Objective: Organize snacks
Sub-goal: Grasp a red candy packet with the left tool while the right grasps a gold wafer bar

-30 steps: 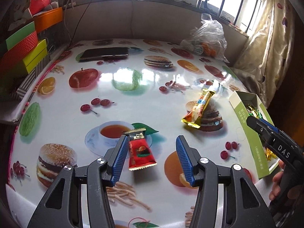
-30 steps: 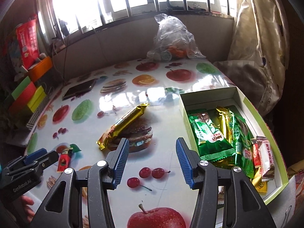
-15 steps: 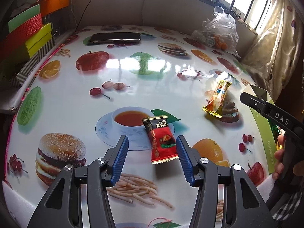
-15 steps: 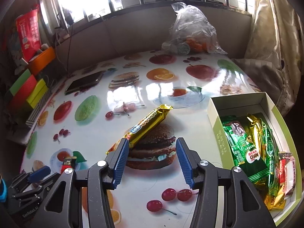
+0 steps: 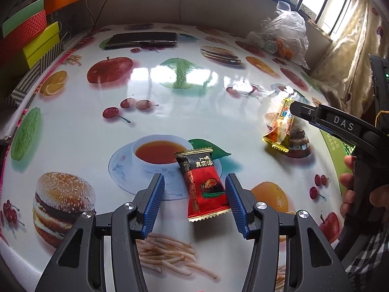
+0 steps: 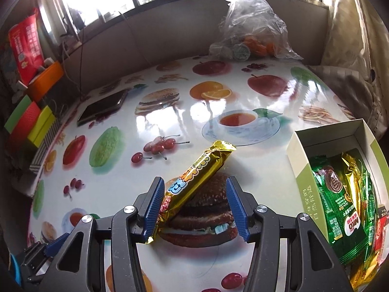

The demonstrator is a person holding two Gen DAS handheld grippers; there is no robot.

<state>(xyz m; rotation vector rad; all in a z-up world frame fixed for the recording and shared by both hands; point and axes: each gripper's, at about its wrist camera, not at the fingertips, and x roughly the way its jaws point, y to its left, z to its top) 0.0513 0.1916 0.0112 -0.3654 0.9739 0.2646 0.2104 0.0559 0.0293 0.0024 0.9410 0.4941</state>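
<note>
Jaws of your left gripper [image 5: 194,203] stand released around the red candy packet [image 5: 203,186] lying on the counter [image 5: 170,102]. Your right gripper [image 6: 193,205] jaws are opening, straddling the gold snack bar [image 6: 194,177], left of the snack box [image 6: 306,170].

Left gripper [image 5: 194,203] open around red packet [image 5: 203,186], gold bar [image 5: 279,131] at two o'clock under right gripper [image 5: 297,109]

The table [image 5: 170,92] is white with fruit and burger pictures. One snack packet [image 5: 204,185] is red and black. The snack bar [image 6: 194,177] is shiny gold.
</note>
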